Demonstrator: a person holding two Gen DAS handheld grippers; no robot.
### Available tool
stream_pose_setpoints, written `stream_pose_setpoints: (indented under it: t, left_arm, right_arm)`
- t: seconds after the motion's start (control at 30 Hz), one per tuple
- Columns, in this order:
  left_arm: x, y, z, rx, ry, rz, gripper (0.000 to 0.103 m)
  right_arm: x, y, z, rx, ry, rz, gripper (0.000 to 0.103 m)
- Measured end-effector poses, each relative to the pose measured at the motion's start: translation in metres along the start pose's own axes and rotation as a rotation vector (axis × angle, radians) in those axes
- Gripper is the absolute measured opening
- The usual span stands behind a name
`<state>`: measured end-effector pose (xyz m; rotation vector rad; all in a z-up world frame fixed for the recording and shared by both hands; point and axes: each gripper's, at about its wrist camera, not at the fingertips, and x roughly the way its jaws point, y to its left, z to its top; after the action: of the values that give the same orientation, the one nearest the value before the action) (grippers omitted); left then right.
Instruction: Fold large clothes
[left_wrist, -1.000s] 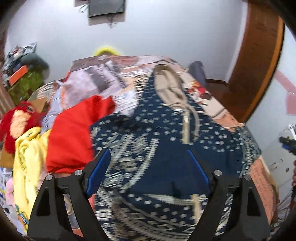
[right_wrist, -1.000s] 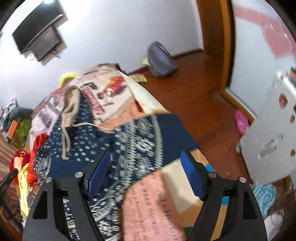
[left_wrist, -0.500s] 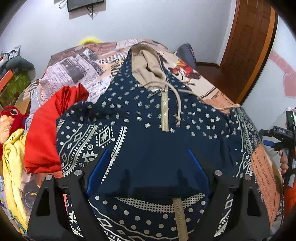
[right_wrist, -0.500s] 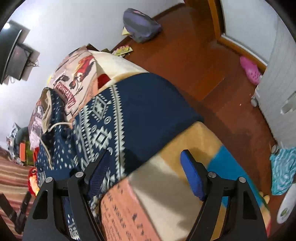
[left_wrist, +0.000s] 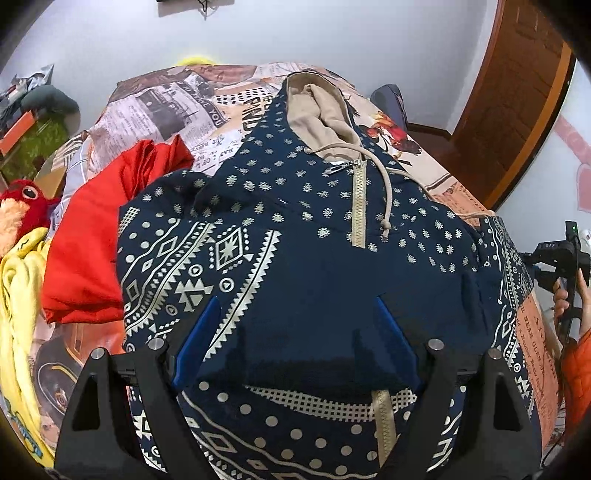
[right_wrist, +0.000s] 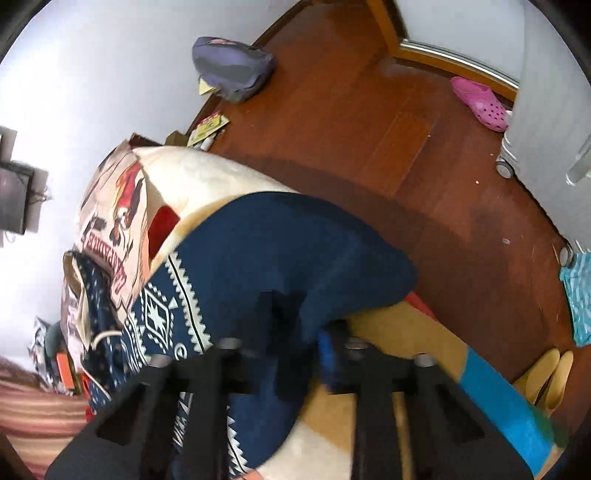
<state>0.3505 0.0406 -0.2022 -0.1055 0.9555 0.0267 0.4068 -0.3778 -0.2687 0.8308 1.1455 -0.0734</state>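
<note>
A navy hoodie (left_wrist: 314, 229) with cream patterns, a beige hood and a zip lies spread front-up on the bed. My left gripper (left_wrist: 295, 332) hovers open over its lower front, fingers apart, holding nothing. In the right wrist view my right gripper (right_wrist: 288, 332) is closing on the hoodie's navy sleeve (right_wrist: 295, 251) at the bed's right edge; cloth sits between the narrowed fingers. The frame is blurred, so the grip is not certain.
A red garment (left_wrist: 96, 236), a yellow cloth (left_wrist: 18, 295) and a red plush toy (left_wrist: 22, 206) lie left of the hoodie. The bed's printed cover (left_wrist: 177, 107) shows around it. The wooden floor (right_wrist: 369, 129) holds a grey bag (right_wrist: 232, 70) and a pink clog (right_wrist: 480, 103).
My left gripper drew closer over the hoodie and stayed open. My right gripper swung down to the sleeve at the bed edge and its fingers narrowed from wide open onto the cloth.
</note>
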Motion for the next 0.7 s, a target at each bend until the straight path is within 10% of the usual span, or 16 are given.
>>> stream_pose_setpoints:
  t: [0.43,0.7]
  left_arm:
    - [-0.037,0.021,-0.012,0.01,-0.063,0.017,0.084]
    - [-0.052,0.037,-0.024,-0.015,-0.071,-0.003,0.084]
  right_arm:
    - [-0.104,0.128,-0.061,-0.434,-0.261,0.061,0.006]
    - [-0.099,0.196,-0.144,-0.687,-0.132,0.161,0.006]
